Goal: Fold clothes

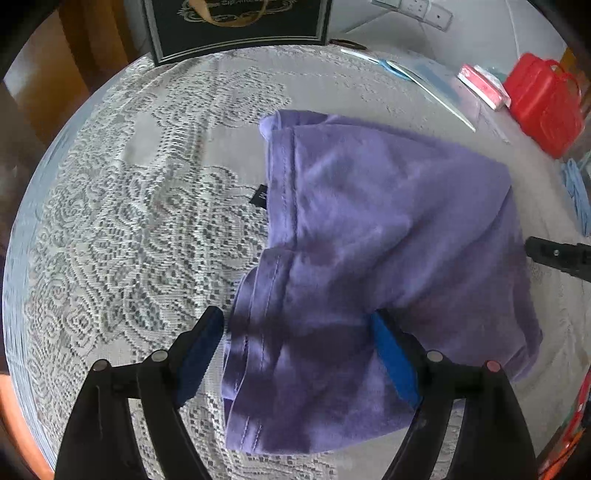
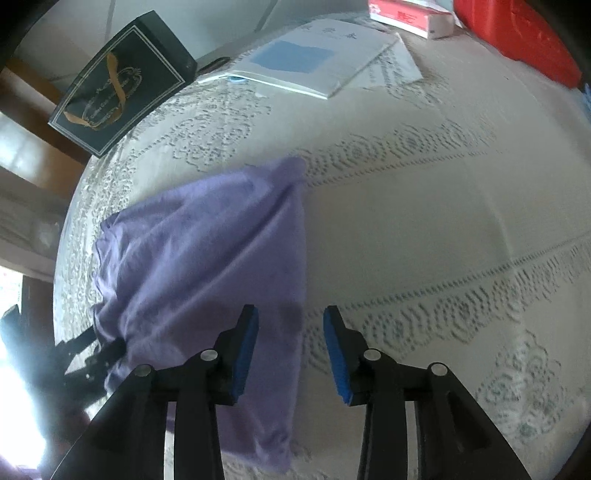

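A purple garment lies folded on the lace tablecloth, hems to the left and a small black label showing. My left gripper is open, its blue pads spread over the garment's near corner, holding nothing. In the right wrist view the same garment lies at the left. My right gripper is open above the garment's right edge, empty. The left gripper's dark fingers show at the garment's far left side.
A black gift box stands at the table's back. White papers with a blue patch, a red-and-white carton and a red plastic case lie at the back right. A wooden chair stands left.
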`<state>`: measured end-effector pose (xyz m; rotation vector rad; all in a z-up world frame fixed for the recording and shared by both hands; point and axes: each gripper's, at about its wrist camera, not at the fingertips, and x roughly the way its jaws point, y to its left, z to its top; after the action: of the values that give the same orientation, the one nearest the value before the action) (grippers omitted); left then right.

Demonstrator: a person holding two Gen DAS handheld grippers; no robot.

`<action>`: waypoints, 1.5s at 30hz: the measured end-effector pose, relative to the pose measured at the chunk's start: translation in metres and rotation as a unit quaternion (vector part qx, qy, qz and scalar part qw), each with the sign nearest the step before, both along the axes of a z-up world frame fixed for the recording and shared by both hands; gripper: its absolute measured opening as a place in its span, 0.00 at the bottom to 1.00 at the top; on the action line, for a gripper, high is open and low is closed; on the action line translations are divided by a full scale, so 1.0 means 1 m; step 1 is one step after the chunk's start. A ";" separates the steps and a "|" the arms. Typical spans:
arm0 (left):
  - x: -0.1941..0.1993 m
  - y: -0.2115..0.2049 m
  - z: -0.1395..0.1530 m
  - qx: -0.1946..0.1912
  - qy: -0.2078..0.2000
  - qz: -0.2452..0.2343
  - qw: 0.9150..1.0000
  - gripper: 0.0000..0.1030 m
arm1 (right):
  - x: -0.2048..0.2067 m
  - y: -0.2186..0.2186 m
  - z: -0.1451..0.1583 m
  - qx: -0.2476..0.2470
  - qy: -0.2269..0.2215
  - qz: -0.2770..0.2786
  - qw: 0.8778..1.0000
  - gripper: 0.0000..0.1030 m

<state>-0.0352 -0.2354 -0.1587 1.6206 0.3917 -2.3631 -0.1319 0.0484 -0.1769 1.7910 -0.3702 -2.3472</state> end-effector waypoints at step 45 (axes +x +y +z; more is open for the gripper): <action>-0.101 0.139 -0.046 0.026 0.089 -0.039 0.995 0.11 | -0.004 -0.036 0.039 0.086 0.099 0.096 0.987 0.04</action>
<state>-0.1358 -0.0959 -0.2050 1.4757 0.4352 -2.5863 -0.1362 0.0126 -0.1374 1.5603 0.0326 -2.4505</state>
